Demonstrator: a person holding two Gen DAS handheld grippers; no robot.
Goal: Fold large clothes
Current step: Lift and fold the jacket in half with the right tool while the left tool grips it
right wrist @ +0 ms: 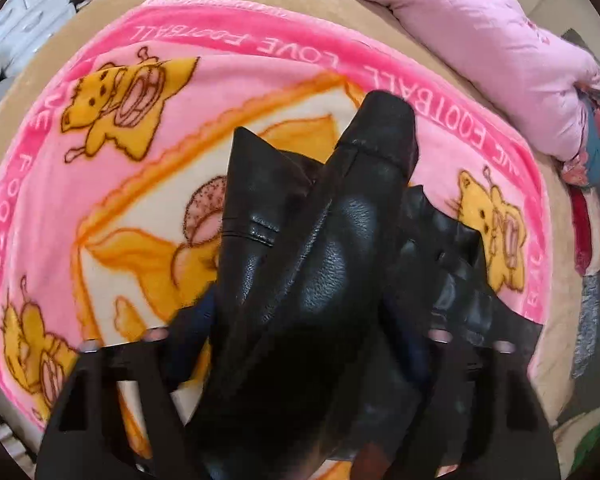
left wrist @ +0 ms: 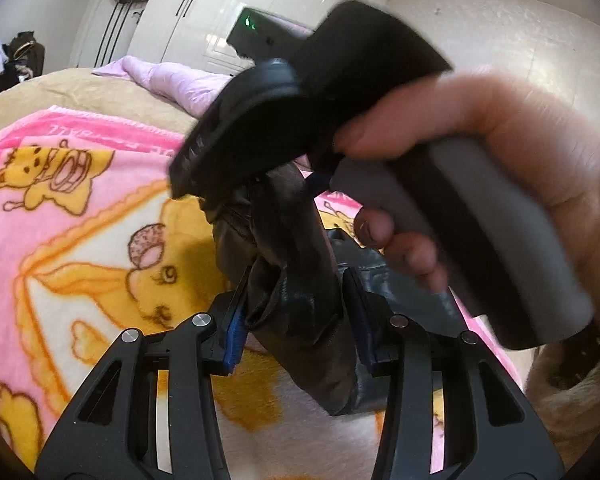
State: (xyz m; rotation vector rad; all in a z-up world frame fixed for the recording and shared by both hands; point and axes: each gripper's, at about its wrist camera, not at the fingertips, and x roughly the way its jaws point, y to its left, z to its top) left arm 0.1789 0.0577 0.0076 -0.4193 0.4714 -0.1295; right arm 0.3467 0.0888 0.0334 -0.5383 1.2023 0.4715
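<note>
Between the fingers of the left gripper (left wrist: 296, 320) a bunched fold of the black leather jacket (left wrist: 296, 280) is pinched, the blue pads pressing it from both sides. Just past those fingers, the right gripper (left wrist: 300, 92) and the person's hand (left wrist: 500, 184) crowd close, so both tools seem to hold the same end of the garment, likely to lift it clear for laying out flat.

In the right wrist view, the right gripper's fingers (right wrist: 300, 344) are closed in on the jacket (right wrist: 324, 260) as well, though the leather drapes over the tips and hides the exact contact. Ahead of them a sleeve (right wrist: 384, 132) and another dark flap point away, hanging loose over the bed.

Beneath and beyond the fingers lies a pink cartoon blanket (right wrist: 100, 184), spread as the folding surface. Farther still, a pale pink quilt (right wrist: 480, 40) sits bundled at the bed's edge, and white wardrobe doors (left wrist: 228, 4) stand behind.
</note>
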